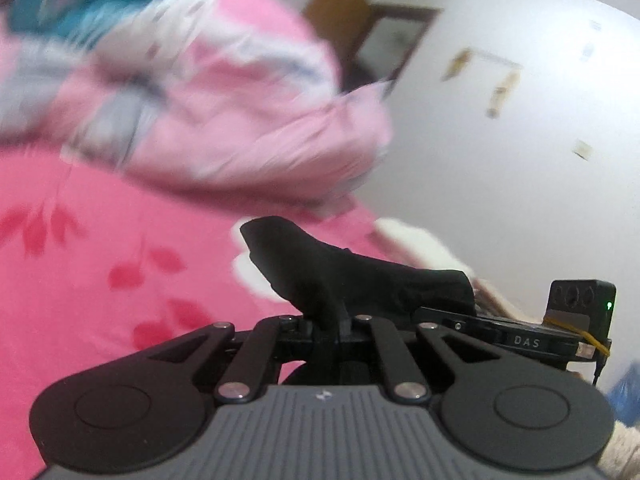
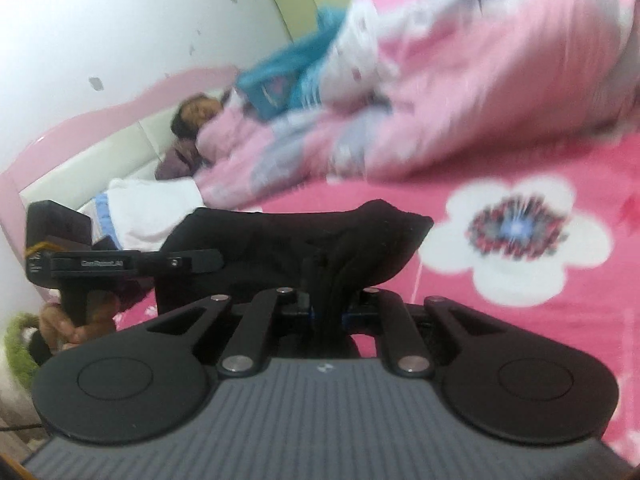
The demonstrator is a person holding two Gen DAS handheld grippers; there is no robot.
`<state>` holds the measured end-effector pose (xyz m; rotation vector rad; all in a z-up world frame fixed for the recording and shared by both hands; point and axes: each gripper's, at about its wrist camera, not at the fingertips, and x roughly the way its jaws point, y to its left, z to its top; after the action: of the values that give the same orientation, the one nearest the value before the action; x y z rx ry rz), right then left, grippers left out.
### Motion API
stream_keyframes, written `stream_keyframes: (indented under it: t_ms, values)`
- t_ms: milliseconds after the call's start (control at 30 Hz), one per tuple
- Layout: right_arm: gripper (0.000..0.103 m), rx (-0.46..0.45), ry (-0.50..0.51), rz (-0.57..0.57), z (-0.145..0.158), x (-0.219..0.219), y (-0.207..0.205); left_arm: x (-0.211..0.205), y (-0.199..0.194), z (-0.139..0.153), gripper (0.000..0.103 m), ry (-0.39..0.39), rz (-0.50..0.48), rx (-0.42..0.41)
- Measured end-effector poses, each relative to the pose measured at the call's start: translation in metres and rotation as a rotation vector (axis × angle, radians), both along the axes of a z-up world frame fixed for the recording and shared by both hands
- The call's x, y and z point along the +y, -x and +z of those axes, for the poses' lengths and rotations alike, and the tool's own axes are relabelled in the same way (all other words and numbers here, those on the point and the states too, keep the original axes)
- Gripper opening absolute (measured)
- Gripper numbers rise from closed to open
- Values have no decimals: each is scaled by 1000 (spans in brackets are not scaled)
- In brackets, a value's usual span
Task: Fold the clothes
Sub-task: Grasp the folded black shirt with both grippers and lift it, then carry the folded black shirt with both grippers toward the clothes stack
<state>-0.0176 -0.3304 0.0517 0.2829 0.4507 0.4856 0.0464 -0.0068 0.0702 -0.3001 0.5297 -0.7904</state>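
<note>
A: Pink flowered bedsheet (image 2: 520, 300) underneath, and the black garment (image 2: 304, 236) is held stretched above it, pinched by the left gripper (image 1: 326, 320) and the right gripper (image 2: 326, 300), both clamped on cloth.

B: Probably only thin folds are pinched, so a slip can be expected. The quilt (image 2: 460, 92) nearby might be snagged too.

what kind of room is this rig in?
Almost certainly a bedroom. The work surface is a bed with a pink flowered sheet, a rumpled pink quilt is heaped at the back, and a padded pink headboard stands against the white wall.
</note>
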Motion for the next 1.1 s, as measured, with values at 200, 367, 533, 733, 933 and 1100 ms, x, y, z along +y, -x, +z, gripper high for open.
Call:
stream_keyframes:
  t_ms: [200, 367, 533, 733, 933, 1100]
  values:
    - [8, -176, 7, -100, 35, -11, 96, -19, 84, 46, 7, 27, -66, -155]
    - [8, -324, 43, -189, 64, -25, 154, -44, 122, 74, 7, 43, -125, -233]
    - [8, -432, 80, -316, 81, -55, 203, -88, 150, 89, 7, 75, -222, -299]
    - [8, -474, 104, -518, 88, -107, 254, -164, 168, 96, 7, 151, -367, -335]
    - [8, -490, 161, -743, 89, -154, 291, -249, 162, 83, 7, 225, -543, -280]
    - [8, -466, 187, -898, 85, -204, 297, -335, 132, 77, 7, 198, -647, -190]
